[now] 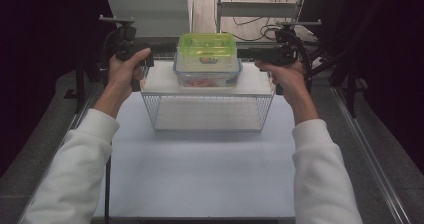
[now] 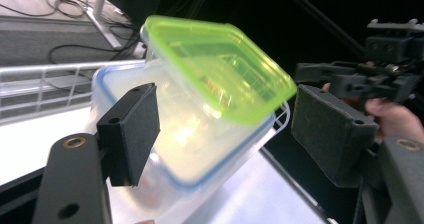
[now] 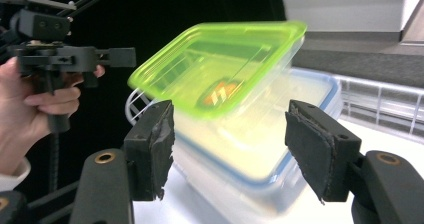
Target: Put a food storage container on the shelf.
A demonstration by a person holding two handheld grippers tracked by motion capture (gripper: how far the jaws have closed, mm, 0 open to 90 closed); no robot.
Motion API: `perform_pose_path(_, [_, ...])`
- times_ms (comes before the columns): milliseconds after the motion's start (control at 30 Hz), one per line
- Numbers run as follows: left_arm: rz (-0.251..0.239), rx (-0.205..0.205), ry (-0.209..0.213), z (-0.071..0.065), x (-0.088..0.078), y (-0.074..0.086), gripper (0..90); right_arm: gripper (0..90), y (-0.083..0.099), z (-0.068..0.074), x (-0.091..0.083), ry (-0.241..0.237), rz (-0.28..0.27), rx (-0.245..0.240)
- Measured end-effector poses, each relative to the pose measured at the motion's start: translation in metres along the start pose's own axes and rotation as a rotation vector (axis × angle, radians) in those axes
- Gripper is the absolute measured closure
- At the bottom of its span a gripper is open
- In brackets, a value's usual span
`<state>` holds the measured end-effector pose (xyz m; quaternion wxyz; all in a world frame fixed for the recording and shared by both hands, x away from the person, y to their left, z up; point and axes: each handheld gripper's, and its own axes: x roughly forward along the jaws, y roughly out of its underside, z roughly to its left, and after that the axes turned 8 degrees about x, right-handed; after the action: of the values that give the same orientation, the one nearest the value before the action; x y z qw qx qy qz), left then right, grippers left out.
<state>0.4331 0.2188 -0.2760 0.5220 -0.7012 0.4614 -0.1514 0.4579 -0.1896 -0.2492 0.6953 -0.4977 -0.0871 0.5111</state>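
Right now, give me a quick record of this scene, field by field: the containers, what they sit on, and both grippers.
top container: green-lidded box, stacked on the lower one
lower container: clear blue-rimmed box, something orange inside
support: white board on top of a wire basket
table: white tabletop
left gripper: jaws open, either side of the stack, pads not pressing
right gripper: jaws open, stack between them, not gripped
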Motion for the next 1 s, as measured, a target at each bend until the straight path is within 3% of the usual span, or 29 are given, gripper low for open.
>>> perform_pose_path(133, [0.041, 0.044, -0.044, -0.008, -0.012, 0.017, 26.0, 35.4, 0.014, 0.003, -0.013, -0.003, 0.022, -0.022])
perform_pose_path(233, [0.060, 0.079, -0.064, -0.014, -0.023, 0.032, 25.9, 35.4, 0.026, 0.006, -0.022, 0.030, 0.042, -0.046])
perform_pose_path(567, [0.176, 0.179, -0.080, -0.043, -0.045, 0.092, 26.3, 35.4, 0.083, 0.007, -0.042, 0.076, 0.134, -0.091])
perform_pose_path(767, [0.228, 0.189, -0.063, -0.050, -0.051, 0.140, 26.3, 35.4, 0.129, 0.005, -0.045, 0.089, 0.195, -0.128])
perform_pose_path(867, [0.243, 0.165, -0.038, -0.051, -0.051, 0.166, 26.4, 35.4, 0.154, 0.003, -0.043, 0.092, 0.228, -0.150])
perform_pose_path(933, [0.269, 0.172, -0.058, -0.052, -0.049, 0.183, 26.5, 35.4, 0.171, -0.001, -0.041, 0.090, 0.255, -0.151])
perform_pose_path(1000, [0.292, 0.161, -0.051, -0.051, -0.047, 0.198, 26.5, 35.4, 0.188, -0.005, -0.038, 0.087, 0.281, -0.148])
